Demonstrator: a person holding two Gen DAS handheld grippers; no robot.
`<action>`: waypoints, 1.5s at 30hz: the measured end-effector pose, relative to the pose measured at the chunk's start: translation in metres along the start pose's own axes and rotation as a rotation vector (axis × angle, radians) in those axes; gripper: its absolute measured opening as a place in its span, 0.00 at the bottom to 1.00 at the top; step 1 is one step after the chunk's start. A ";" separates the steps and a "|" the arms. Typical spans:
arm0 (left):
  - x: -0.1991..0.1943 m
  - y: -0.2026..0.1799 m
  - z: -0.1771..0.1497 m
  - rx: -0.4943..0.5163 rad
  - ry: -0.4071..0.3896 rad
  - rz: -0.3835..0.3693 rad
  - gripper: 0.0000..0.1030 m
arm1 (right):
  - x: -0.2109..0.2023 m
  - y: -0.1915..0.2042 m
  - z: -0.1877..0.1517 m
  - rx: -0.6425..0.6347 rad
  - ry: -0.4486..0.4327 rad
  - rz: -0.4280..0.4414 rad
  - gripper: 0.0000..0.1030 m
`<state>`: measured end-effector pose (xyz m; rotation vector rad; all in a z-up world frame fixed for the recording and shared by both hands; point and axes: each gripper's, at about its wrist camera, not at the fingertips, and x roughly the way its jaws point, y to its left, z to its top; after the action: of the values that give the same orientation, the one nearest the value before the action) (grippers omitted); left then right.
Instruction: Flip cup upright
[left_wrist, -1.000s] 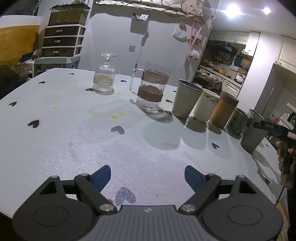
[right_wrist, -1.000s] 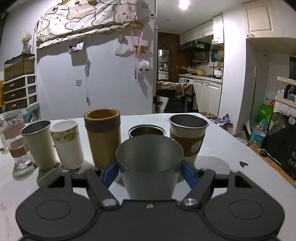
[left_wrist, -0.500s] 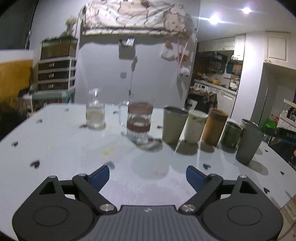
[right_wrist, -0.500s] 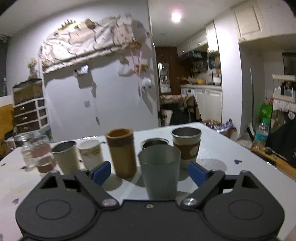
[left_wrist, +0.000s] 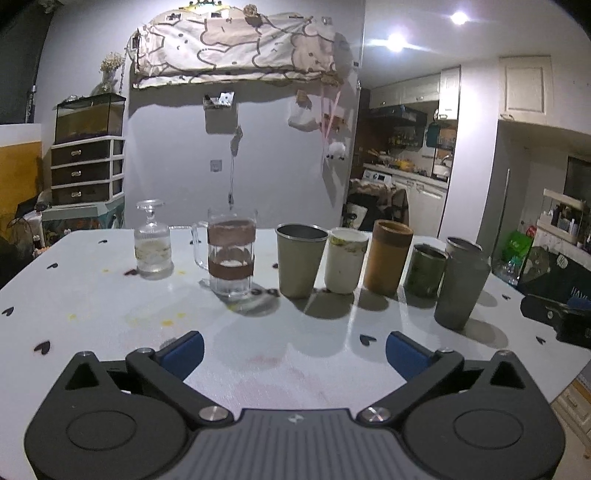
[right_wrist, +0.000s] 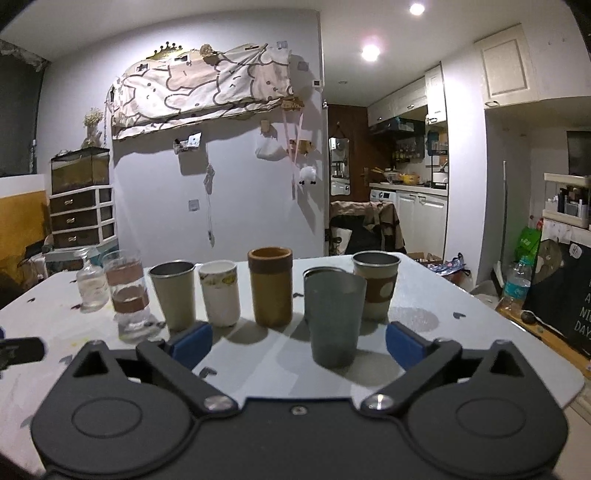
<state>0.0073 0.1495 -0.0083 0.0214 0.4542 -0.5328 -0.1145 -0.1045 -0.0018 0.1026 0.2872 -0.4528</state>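
Right now I have both grippers hanging over the near edge of the table (left_wrist: 110, 295), and neither one touches anything. My right gripper (right_wrist: 298, 339) has its blue pads spread wide, and the grey metal cup (right_wrist: 335, 320) stands upright on the table just ahead of them, mouth up, nearer the right pad but clear of both. My left gripper (left_wrist: 294, 349) is spread the same way, with only bare tabletop between its pads. From the left wrist view that grey metal cup (left_wrist: 461, 291) sits toward the right edge of the table, in front of the row of other vessels. Behind it, from the right wrist view, stand a dark green cup (right_wrist: 318, 274), mostly hidden, and a metal cup with a brown sleeve (right_wrist: 376, 286) just to its right. The row runs on leftward with a brown cylinder cup (right_wrist: 270, 291), a white patterned cup (right_wrist: 220, 291), a beige metal cup (right_wrist: 173, 293), and a glass mug with brown bands (right_wrist: 127, 295). An upside-down stemmed glass (right_wrist: 90, 284) stands nearest the far left corner. Small dark heart marks (left_wrist: 367, 339) dot the tabletop.
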 end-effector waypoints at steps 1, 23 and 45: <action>0.000 -0.001 -0.002 0.003 0.004 0.000 1.00 | -0.003 0.001 -0.002 0.002 0.007 0.004 1.00; -0.009 -0.009 -0.014 0.031 0.009 0.016 1.00 | -0.017 0.012 -0.020 -0.019 0.064 -0.007 1.00; -0.014 -0.006 -0.014 0.036 0.004 0.030 1.00 | -0.017 0.016 -0.018 -0.022 0.067 -0.004 1.00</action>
<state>-0.0117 0.1533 -0.0149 0.0638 0.4475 -0.5118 -0.1270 -0.0805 -0.0137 0.0959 0.3577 -0.4510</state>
